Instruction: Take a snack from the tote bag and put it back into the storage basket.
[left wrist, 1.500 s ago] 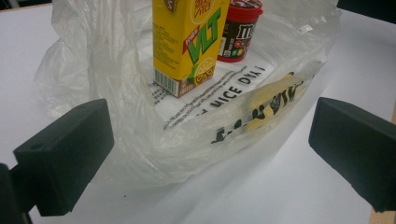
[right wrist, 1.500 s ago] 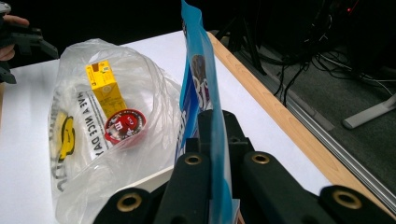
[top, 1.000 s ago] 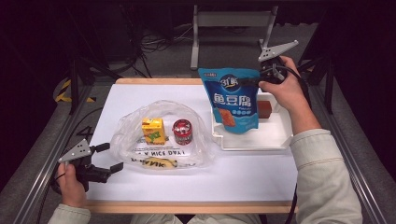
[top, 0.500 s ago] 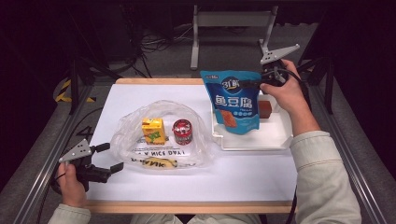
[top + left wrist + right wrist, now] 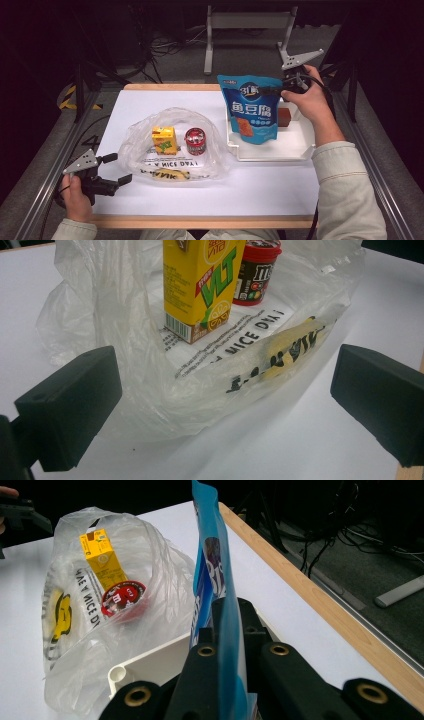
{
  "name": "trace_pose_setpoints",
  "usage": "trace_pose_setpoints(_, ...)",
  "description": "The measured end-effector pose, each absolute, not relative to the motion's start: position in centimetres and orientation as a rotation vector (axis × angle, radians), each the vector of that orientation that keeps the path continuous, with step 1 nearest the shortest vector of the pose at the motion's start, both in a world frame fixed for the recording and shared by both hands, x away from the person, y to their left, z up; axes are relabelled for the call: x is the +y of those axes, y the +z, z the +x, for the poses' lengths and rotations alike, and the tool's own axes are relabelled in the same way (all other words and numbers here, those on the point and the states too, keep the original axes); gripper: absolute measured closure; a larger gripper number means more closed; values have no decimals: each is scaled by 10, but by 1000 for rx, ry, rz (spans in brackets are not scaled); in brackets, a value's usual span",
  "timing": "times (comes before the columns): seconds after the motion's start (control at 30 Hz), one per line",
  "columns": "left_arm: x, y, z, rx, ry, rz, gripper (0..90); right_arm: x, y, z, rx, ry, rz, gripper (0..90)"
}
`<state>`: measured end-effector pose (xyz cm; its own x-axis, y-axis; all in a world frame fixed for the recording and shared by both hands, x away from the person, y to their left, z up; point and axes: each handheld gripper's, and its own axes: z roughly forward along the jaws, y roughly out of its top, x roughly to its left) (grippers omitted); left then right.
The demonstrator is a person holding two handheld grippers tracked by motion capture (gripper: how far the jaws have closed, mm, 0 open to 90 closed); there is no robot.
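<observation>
A blue snack pouch (image 5: 250,107) stands upright over the white tray (image 5: 272,152). My right gripper (image 5: 272,91) is shut on its top right edge. In the right gripper view the pouch (image 5: 215,575) runs edge-on between the pressed black jaws of that gripper (image 5: 227,645). A clear plastic bag (image 5: 172,150) lies mid-table, holding a yellow drink carton (image 5: 164,140) and a red-lidded candy tub (image 5: 195,141). My left gripper (image 5: 115,170) rests open at the bag's left side, its jaws spread wide before the bag (image 5: 150,365), with the carton (image 5: 200,285) and tub (image 5: 255,270) beyond.
A brown block (image 5: 285,117) lies in the tray behind the pouch. The tray's near wall (image 5: 150,665) borders the bag (image 5: 75,630). A wooden strip (image 5: 165,87) edges the table's far side, with metal rails along both sides. White tabletop lies in front of the tray.
The pouch has drifted slightly to the right with my right gripper. The left gripper and the bag have stayed put.
</observation>
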<state>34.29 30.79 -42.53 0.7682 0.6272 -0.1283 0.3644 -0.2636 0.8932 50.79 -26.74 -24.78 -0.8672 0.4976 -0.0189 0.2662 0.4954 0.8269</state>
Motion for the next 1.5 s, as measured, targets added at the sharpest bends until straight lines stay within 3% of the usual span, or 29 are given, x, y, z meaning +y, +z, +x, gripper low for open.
trace_pose_setpoints(0.77, 306, -426, 344, 761, 302, 1886, 6, -293, -255, 497, 2476, 1295, 684, 856)
trace_pose_setpoints(0.83, 306, -426, 344, 759, 301, 1886, 6, -293, -254, 495, 2468, 1305, 684, 832)
trace_pose_setpoints(1.23, 306, -426, 344, 760, 301, 1890, 6, -296, -243, 484, 2337, 1369, 671, 501)
trace_pose_setpoints(1.33, 306, -426, 344, 761, 299, 1890, 6, -297, -239, 481, 2324, 1372, 662, 478)
trace_pose_setpoints(1.37, 306, -426, 344, 759, 298, 1891, 6, -296, -233, 477, 2297, 1378, 646, 422)
trace_pose_setpoints(1.5, 306, -426, 345, 757, 300, 1892, 6, -295, -225, 470, 2277, 1368, 614, 406)
